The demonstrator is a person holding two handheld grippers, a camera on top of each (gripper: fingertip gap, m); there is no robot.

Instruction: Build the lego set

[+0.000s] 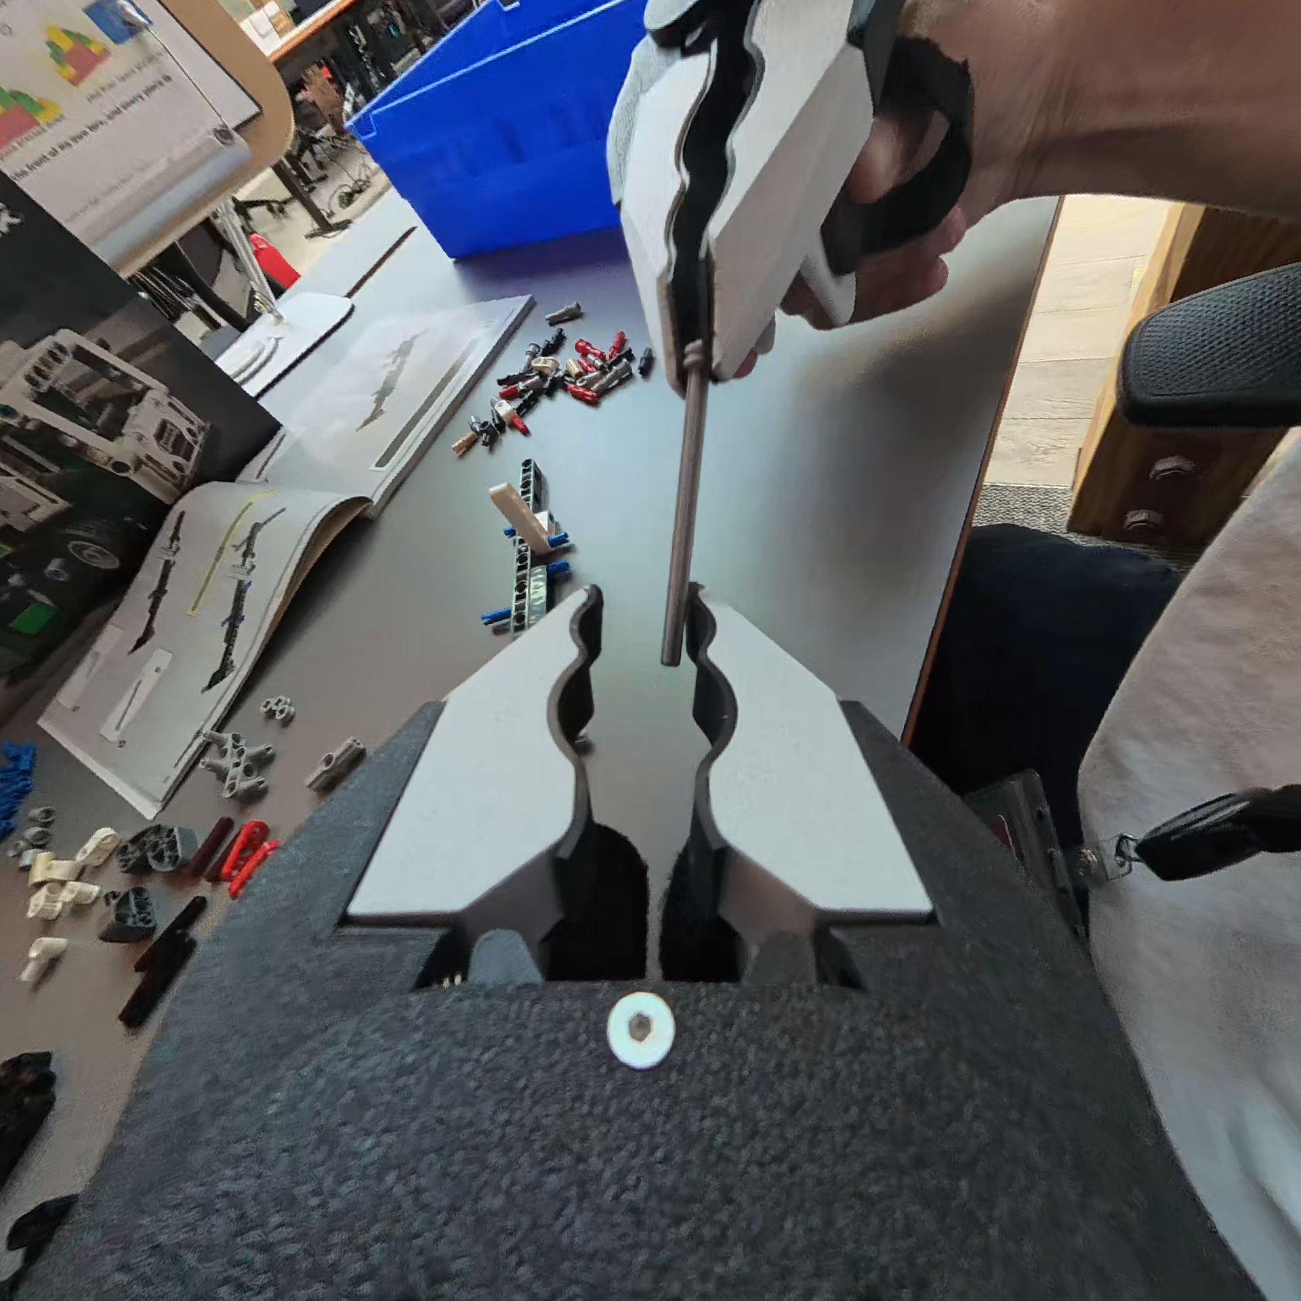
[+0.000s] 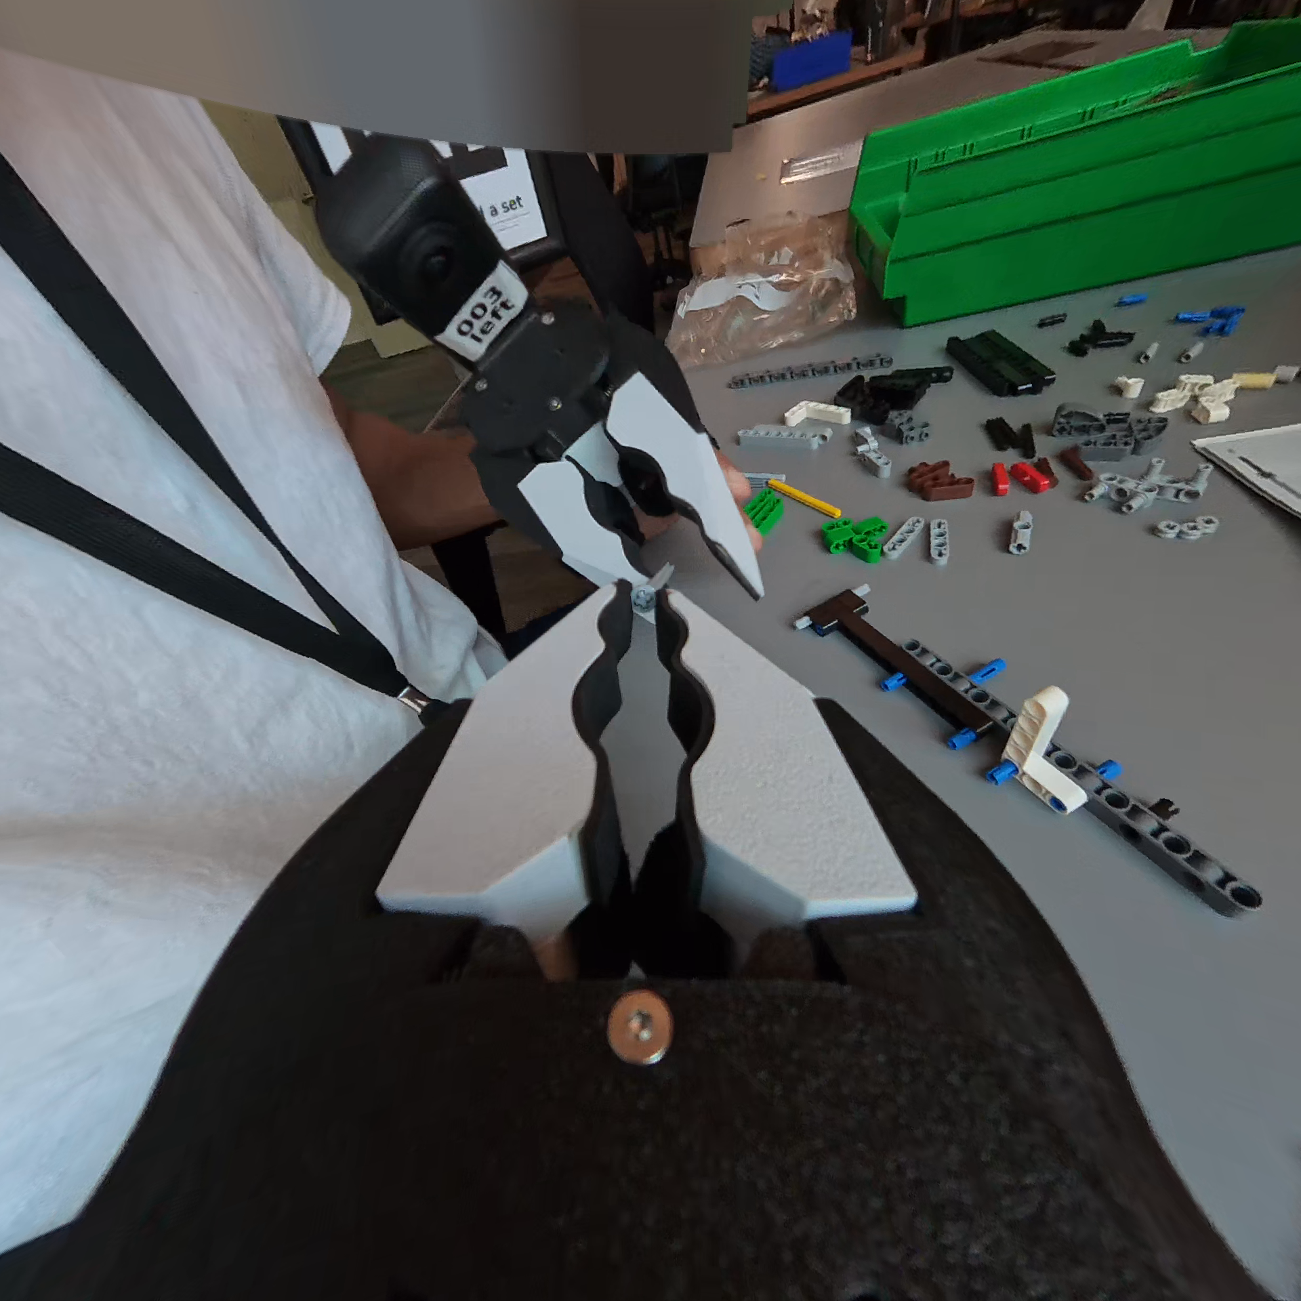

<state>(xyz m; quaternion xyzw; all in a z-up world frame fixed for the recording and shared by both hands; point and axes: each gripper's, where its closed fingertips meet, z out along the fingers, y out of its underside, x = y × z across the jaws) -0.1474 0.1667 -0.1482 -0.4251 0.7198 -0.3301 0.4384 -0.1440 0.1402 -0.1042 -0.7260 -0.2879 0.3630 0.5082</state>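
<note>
My right gripper [image 1: 693,369] comes down from the top of the left wrist view, shut on the top end of a long grey axle [image 1: 683,514]. The axle hangs down, and its lower end sits between the fingers of my open left gripper [image 1: 646,591], close to the right finger. In the right wrist view, my right gripper [image 2: 642,595] shows the axle [image 2: 644,600] end-on at its tips, with the left gripper [image 2: 686,581] open just beyond. A partly built long dark beam with blue pins and a white angled piece [image 1: 531,556] lies on the table, and shows in the right wrist view too [image 2: 1021,739].
An open instruction booklet [image 1: 232,605], a set box [image 1: 84,436] and a blue bin [image 1: 507,141] lie left and behind. Loose parts [image 1: 563,380] are scattered on the table, with more [image 2: 1056,457] before a green bin [image 2: 1056,211]. The table edge [image 1: 978,457] and a chair armrest [image 1: 1211,366] are right. One gripper's finger ends stand about 5 cm off the other's.
</note>
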